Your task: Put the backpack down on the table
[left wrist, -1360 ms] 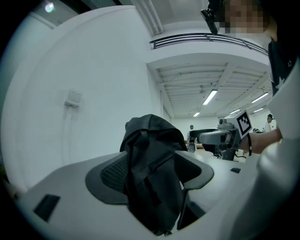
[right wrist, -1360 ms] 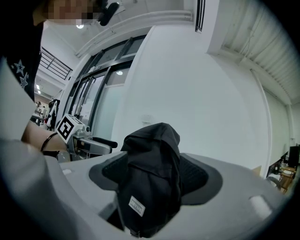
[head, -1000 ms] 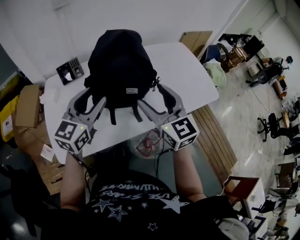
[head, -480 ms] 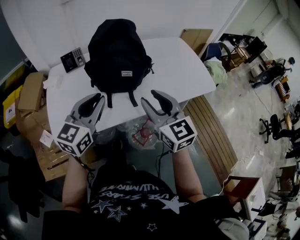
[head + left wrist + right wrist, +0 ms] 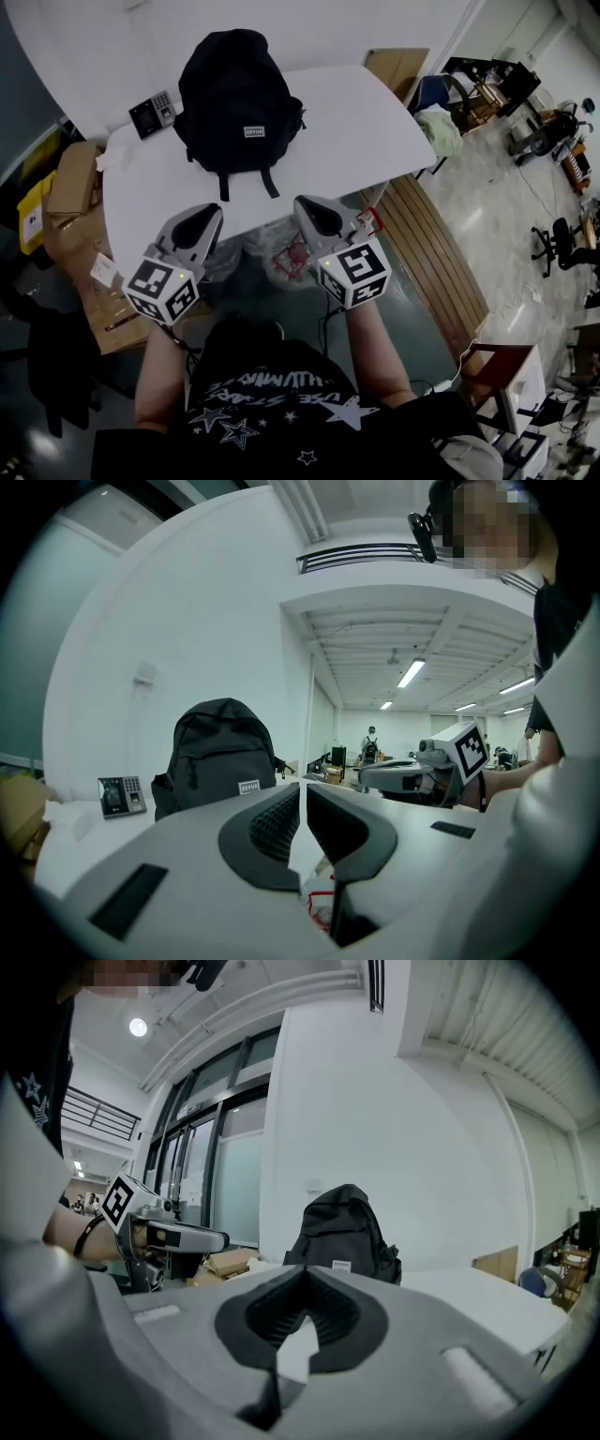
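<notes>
Black backpack [image 5: 239,103] upright on the white worktop [image 5: 356,131], near the far edge, just beside a keypad terminal [image 5: 153,112]. Left hand-held gripper [image 5: 207,214] and right hand-held gripper [image 5: 306,206] at the near edge, apart from the backpack. Both sets of jaws just closed, pressed together, nothing between.

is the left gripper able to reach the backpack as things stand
Probably yes: only bare table lies between the left gripper and the upright backpack. Its jaws are shut and empty, so they would need opening first.
</notes>
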Motion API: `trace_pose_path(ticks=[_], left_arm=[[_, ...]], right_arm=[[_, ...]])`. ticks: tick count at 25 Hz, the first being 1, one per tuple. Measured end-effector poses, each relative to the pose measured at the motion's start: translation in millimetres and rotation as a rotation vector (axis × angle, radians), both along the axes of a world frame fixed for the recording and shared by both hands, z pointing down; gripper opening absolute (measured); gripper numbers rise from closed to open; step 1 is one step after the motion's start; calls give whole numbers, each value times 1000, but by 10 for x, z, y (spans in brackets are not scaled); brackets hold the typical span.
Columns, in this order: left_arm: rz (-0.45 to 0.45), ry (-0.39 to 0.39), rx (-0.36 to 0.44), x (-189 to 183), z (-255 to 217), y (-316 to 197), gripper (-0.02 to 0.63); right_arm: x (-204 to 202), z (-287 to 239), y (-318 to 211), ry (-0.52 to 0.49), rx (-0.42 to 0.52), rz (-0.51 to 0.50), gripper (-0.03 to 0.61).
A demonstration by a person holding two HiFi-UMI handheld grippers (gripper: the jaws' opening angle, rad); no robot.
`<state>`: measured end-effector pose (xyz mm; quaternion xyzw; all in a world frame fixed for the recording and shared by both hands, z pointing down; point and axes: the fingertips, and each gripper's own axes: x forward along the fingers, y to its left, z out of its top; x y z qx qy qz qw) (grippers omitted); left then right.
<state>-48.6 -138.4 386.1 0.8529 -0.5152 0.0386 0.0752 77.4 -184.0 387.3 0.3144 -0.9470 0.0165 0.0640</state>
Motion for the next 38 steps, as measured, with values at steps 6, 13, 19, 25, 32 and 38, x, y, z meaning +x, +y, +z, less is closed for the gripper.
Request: trace_pose_path(ticks=[6, 13, 19, 25, 32, 38], left_arm=[[38, -7, -12, 118, 104, 85, 32], [41, 10, -36, -162, 157, 413, 31], [30, 30, -33, -482, 137, 758, 32], [48, 47, -45, -640, 146, 1138, 32], [76, 58, -45, -761, 160, 1467, 32], [111, 70, -49, -821, 185, 1734, 32]], right_arm=[[135, 104, 86, 14, -23, 30, 0], [-81, 81, 374, -5, -22, 43, 0], [-368, 39, 773, 56, -2, 28, 0], [-503, -16, 1129, 62, -2, 60, 0], [-627, 50, 1541, 119, -17, 77, 0], [-744, 23, 1868, 127, -16, 90, 0]])
